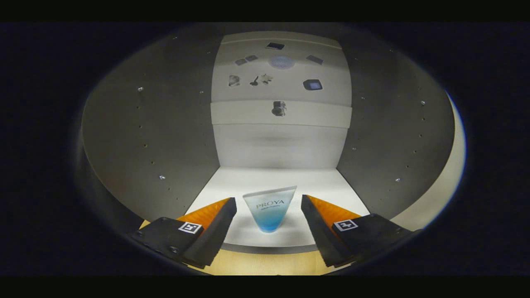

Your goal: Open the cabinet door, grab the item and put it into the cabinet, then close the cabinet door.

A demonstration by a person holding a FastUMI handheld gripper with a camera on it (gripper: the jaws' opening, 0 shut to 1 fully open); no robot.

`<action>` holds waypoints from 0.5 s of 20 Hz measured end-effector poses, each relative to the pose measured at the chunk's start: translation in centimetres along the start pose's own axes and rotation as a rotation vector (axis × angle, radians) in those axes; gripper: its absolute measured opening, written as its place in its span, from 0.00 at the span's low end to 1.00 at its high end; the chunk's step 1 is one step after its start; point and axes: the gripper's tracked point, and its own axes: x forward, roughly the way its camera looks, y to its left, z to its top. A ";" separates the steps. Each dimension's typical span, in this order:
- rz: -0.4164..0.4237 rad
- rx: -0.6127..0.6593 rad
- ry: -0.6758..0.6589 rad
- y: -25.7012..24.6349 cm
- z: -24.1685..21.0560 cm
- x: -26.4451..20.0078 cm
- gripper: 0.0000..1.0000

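While the hand-held gripper (pixel 268 207) gapes apart, a tube (pixel 269 209) stands seemingly untouched on the cabinet floor (pixel 273 176).

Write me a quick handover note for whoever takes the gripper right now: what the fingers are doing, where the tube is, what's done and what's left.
Gripper: open, fingers spread to either side of the tube, neither pressing on it.
Tube: pale with a blue end, standing on the cabinet floor near its front edge, between the fingertips.
Cabinet: interior open to the gripper; a shelf sits higher up at the back.
Done: door opened, item placed inside and released.
Left: draw the gripper back out without knocking the tube, then close the cabinet door.
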 end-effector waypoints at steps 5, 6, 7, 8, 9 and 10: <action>-0.002 0.016 -0.122 0.7 1.3 -6.4 1.00; -0.004 0.016 -0.152 1.0 1.4 -8.1 1.00; -0.006 0.014 -0.179 1.3 1.3 -9.7 1.00; -0.007 0.010 -0.201 1.6 1.0 -11.2 1.00; -0.006 0.005 -0.218 2.0 0.6 -12.8 0.99; -0.011 0.003 -0.235 2.2 0.1 -14.4 1.00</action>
